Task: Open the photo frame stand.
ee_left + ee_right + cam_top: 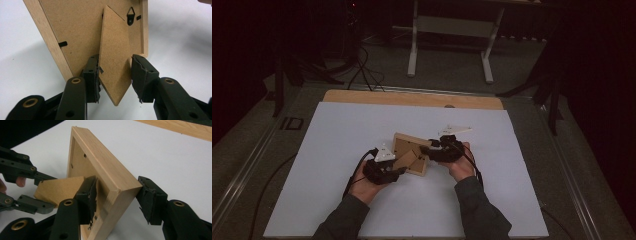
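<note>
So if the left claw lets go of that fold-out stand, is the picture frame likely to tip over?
Probably not at once: the right claw straddles the picture frame. The thin fibreboard stand looks stiff and light, hinged, so it may swing.

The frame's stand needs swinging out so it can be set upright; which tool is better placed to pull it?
Probably the left tool: its jaws straddle the stand, open. The right tool sits open around the picture frame corner, better placed to steady it.
</note>
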Motion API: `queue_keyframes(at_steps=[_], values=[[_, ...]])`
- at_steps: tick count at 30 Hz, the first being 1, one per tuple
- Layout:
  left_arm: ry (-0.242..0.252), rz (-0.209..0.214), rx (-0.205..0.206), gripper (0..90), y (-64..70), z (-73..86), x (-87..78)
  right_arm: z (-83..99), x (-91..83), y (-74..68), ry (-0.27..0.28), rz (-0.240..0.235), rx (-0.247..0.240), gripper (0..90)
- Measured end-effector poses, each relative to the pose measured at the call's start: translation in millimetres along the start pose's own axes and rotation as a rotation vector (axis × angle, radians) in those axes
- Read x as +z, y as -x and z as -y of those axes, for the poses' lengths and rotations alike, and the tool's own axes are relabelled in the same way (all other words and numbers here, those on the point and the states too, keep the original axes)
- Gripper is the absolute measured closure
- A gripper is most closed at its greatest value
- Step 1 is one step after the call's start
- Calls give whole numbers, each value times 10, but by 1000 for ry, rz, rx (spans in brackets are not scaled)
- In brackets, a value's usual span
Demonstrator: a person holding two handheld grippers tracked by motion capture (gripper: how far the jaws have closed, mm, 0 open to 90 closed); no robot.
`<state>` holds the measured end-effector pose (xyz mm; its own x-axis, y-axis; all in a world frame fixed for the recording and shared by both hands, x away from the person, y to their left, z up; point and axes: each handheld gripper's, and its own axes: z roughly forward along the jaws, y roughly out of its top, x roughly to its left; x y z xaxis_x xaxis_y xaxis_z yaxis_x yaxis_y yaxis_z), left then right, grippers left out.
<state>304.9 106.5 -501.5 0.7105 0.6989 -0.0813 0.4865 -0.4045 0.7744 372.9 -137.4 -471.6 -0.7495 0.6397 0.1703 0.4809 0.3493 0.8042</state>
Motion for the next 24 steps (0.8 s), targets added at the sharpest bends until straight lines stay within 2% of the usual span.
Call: queue_keyframes(at_steps=[6, 8, 13, 18, 24], values=[[3, 25, -14, 594, -9, -2, 6, 8, -29, -30, 11, -4, -20, 536], [0, 27, -14, 621, -9, -1, 5, 7, -40, -43, 13, -14, -24, 534], [-8, 25, -10, 633, 2, 0, 4, 54, -33, -40, 25, -48, 6, 516], [-7, 21, -10, 635, 10, 2, 6, 115, 32, -53, -2, -60, 8, 508], [-14, 7, 3, 639, 22, -4, 8, 124, 12, -37, 4, -72, 16, 556]])
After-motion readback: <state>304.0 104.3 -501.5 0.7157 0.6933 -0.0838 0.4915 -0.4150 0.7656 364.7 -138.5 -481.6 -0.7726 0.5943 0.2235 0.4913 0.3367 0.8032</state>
